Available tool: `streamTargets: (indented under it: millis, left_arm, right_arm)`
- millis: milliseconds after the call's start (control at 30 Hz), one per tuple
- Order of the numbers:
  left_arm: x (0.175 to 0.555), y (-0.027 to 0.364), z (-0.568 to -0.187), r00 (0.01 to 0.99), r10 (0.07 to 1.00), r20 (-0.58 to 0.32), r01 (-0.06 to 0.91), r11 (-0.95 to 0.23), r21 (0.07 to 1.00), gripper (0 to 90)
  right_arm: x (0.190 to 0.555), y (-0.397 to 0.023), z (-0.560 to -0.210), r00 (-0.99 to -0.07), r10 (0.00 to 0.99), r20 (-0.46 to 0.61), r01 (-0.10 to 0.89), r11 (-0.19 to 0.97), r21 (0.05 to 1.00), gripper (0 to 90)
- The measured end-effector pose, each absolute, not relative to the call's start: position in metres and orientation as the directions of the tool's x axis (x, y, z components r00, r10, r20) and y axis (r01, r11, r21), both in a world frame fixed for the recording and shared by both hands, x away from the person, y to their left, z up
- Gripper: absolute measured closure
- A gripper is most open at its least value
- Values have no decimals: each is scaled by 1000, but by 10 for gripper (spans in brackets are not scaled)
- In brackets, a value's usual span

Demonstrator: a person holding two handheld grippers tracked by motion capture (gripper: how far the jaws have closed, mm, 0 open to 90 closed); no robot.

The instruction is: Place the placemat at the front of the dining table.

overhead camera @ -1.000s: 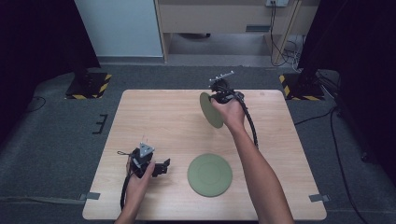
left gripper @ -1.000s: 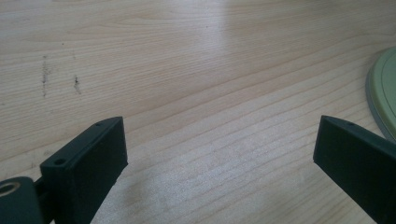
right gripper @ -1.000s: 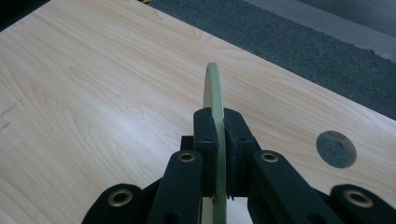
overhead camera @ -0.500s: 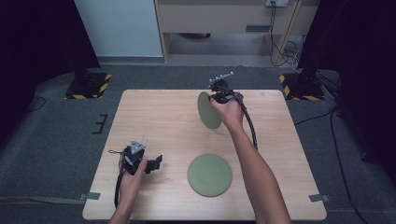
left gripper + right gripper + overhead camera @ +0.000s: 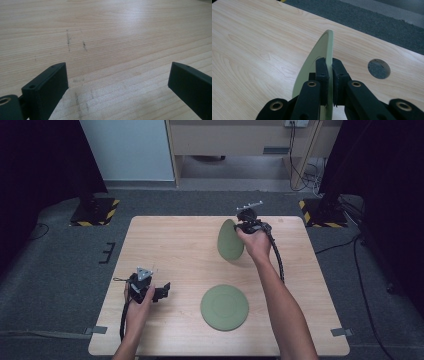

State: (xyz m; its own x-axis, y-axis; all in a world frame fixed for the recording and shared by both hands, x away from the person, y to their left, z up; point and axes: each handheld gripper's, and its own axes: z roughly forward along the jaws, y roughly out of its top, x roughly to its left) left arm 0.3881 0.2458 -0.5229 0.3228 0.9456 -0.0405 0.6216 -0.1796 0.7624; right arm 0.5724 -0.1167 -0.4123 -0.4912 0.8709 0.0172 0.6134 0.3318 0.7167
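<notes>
- Right tongs (image 5: 330, 82) pinch a green plate (image 5: 317, 60) on edge, tabletop (image 5: 175, 250) at 1 o'clock.
- Left tongs (image 5: 117, 82) spread, empty, at 8 o'clock.
- Second green plate (image 5: 224, 307) lies flat at 6 o'clock.

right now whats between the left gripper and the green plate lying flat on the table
Nothing: in the high view only bare wooden table lies between the left gripper and the flat green plate. The left gripper view shows bare wood between its open jaws.

Matt green plate (image 5: 322, 50), smooth; pale wood-grain table (image 5: 170, 245) with slight sheen; matt black jaws.
</notes>
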Motion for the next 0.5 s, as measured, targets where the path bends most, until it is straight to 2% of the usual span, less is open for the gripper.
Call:
streamTargets:
  millis: [233,500]
  left_arm:
    - [397,254,-523,316,949,-16,636,-199,746,22]
    - [403,258,-524,326,945,-28,626,-194,755,23]
  right_arm:
    - [570,-133,-424,-461,887,24,636,311,706,857]
    - [569,-146,-436,-449,893,27,647,304,699,856]
